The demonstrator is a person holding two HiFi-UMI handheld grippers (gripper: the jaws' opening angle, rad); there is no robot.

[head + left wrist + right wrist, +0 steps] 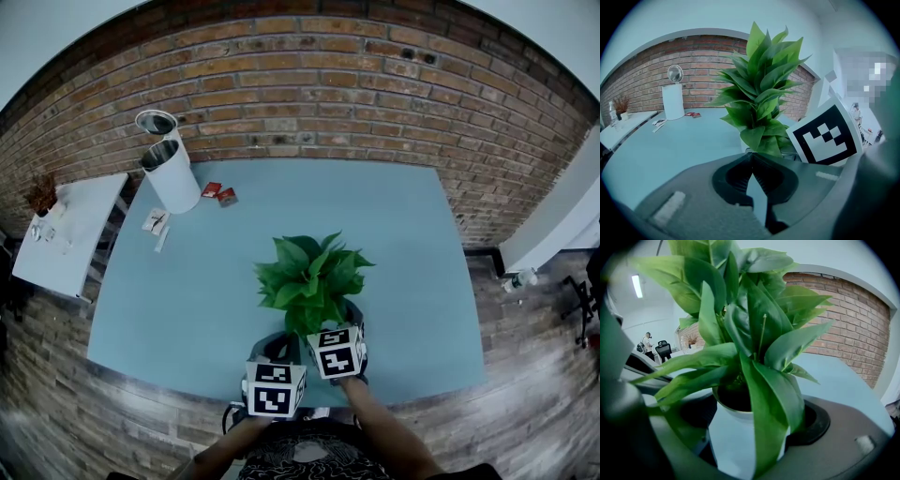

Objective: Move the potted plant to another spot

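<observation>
Brick wall (pixel 328 94) runs behind a pale blue counter (pixel 403 234).

1. Plant (pixel 309 277): stands upright near the near edge of the counter, about mid-width and well apart from everything else on it. Its white pot (pixel 736 437) is mostly covered by broad green leaves.
2. Right tool (pixel 328 328): jaws spread wide and clamped on the pot, one jaw on each side. In the right gripper view the pot fills the gap between them. Leaves hang over the jaws and hide part of the contact.
3. Left tool (pixel 751 157): jaw tips closed together, with nothing between them. It sits just beside the right tool on the near-left side of the plant and is not touching the pot. The right tool's marker cube (pixel 827 136) shows just to its right.
4. Far left corner of the counter: two white cylindrical bins (pixel 172 176) stand upright, one behind the other. Two small red packets (pixel 219 193) lie just right of them, and a few papers (pixel 157 223) lie nearer.
5. Off the counter's left edge: a white side table (pixel 70 234) – it carries small items too blurred to identify.
</observation>
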